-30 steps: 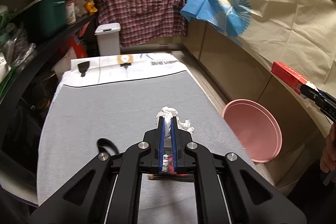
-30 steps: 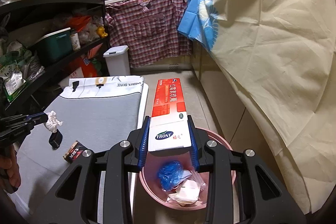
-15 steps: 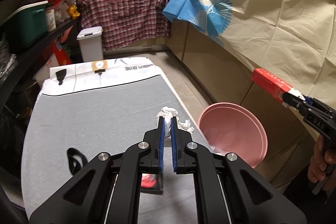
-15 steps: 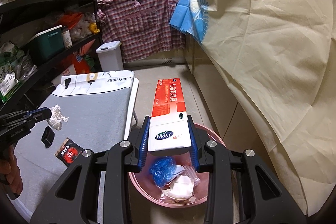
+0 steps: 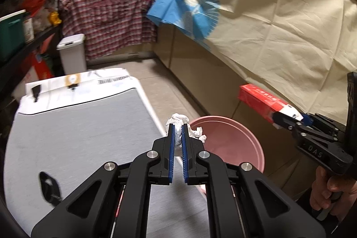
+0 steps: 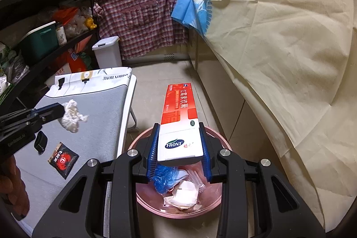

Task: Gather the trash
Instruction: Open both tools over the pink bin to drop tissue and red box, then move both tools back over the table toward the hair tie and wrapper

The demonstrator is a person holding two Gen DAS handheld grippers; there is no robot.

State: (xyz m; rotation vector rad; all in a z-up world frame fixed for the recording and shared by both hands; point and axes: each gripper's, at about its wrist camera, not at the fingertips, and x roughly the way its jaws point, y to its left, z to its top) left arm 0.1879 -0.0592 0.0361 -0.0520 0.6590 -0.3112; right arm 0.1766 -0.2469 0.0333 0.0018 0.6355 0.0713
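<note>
The carton (image 6: 181,126) reads "FRONT" and "OTC"; the right tongs' body (image 5: 316,150) reads "DAS".

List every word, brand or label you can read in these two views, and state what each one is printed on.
"FRONT": white end of the red box held in the right gripper.
"OTC": small oval on the same box.
"DAS": right gripper's body, seen from the left wrist view.
"GenRobot.AI": left gripper body.
"HOME": white sheet on the table; the word before it is unclear.
Red sachet: print too small.
</note>
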